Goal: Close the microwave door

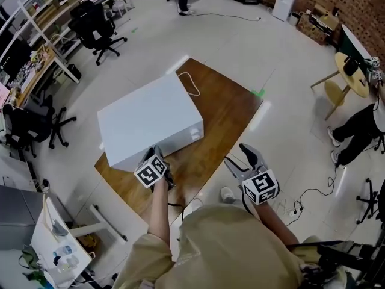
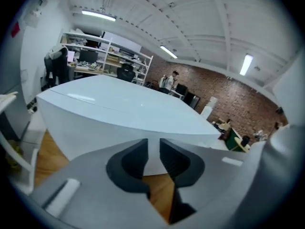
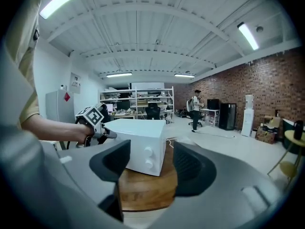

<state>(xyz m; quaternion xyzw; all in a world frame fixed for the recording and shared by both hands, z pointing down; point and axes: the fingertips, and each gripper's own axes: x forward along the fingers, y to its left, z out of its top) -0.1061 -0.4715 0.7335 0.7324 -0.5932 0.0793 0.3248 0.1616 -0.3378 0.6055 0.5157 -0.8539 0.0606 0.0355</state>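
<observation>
Microwave sits mid-counter, door looks flush w/ its front. Left gripper just beside the door side, jaws narrow, empty. Right gripper clear of the knob side, jaws wide, empty. Risk: an extra shove slides the microwave.

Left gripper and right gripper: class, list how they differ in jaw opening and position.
The left gripper's jaws are nearly together, while the right gripper's stand wide apart. The left gripper is close to the microwave, while the right gripper hangs back by the table's edge. Both hold nothing.
</observation>
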